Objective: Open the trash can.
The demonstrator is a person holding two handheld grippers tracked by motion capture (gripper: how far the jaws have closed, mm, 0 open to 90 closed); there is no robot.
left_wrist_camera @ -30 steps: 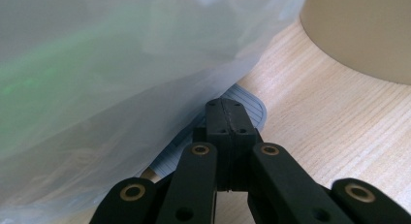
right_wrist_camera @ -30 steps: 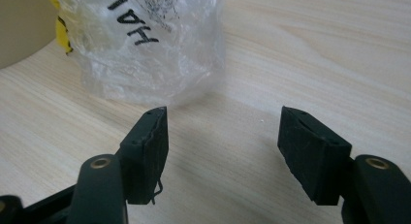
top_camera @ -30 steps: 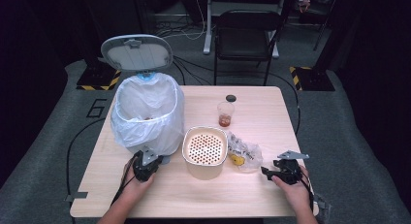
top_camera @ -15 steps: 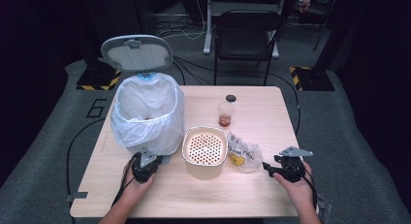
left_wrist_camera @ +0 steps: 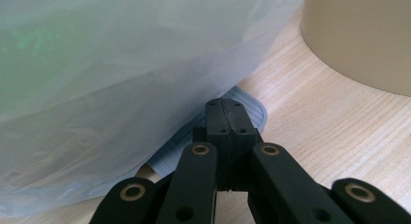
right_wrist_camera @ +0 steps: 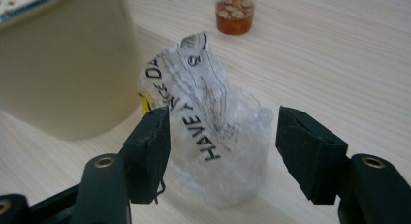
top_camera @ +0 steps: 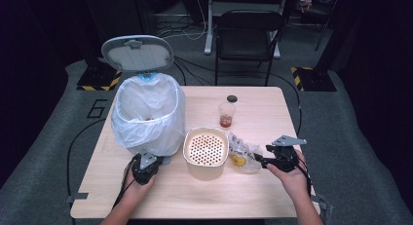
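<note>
"What was the biggest thing on the wooden surface (top_camera: 253, 196)?"

"The bin (top_camera: 147, 115). It had a thin, cloudy white bag inside, all soft and wrinkly, and its grey lid (top_camera: 137, 53) stood up at the back. The left claw (top_camera: 144, 167) sat at its foot, shut tight with nothing in it, right by a flat ribbed pedal (left_wrist_camera: 242, 107)."

"And next?"

"A round cream tub (top_camera: 206, 152) with a top full of little holes. It looked smooth and hard."

"What was the right claw (right_wrist_camera: 223, 136) doing?"

"It was wide open, one jaw on each side of a crinkly clear bag (right_wrist_camera: 213, 132) with black letters. The bag stood just beside the tub and wasn't squeezed yet."

"How should it grab well?"

"I think it should pinch slowly near the middle, so the slippery plastic bunches up and doesn't pop out."

"Anything smaller?"

"A little clear cup (top_camera: 226, 114) with brown stuff inside, farther back, and a small dark cap (top_camera: 232, 98) behind it."
</note>
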